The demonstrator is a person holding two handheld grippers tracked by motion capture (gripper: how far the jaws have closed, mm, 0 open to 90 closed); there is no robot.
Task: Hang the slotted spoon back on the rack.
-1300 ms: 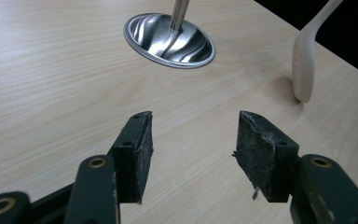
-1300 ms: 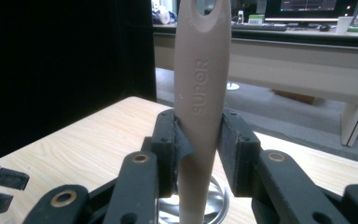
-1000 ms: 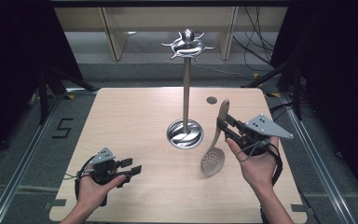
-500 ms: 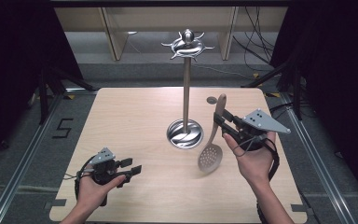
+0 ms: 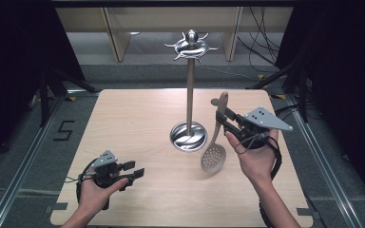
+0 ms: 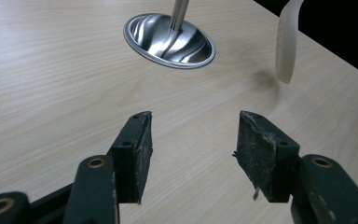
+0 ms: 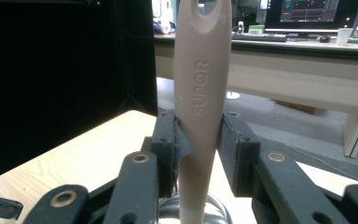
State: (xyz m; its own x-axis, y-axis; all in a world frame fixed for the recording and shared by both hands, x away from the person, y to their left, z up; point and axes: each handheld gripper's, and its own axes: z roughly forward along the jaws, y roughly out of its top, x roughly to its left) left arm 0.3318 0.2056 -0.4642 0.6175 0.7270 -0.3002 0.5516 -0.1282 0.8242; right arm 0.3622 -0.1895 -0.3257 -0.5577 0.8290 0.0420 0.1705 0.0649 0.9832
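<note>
The right tool (image 5: pixel 226 119), clamping the beige perforated plastic skimmer (image 5: pixel 215 142), seemingly off-centre, risks it pivoting against the tall steel hook stand (image 5: pixel 189 90).

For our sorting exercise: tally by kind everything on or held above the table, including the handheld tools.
Grippers: 2, the left gripper with jaws open, the right gripper shut on the spoon
Slotted spoons: 1
Metal hanging stands: 1
Total: 4

Your right gripper view cuts off the slotted spoon (image 7: pixel 200 107) above its hang hole; its perforated bowl is hidden below.
</note>
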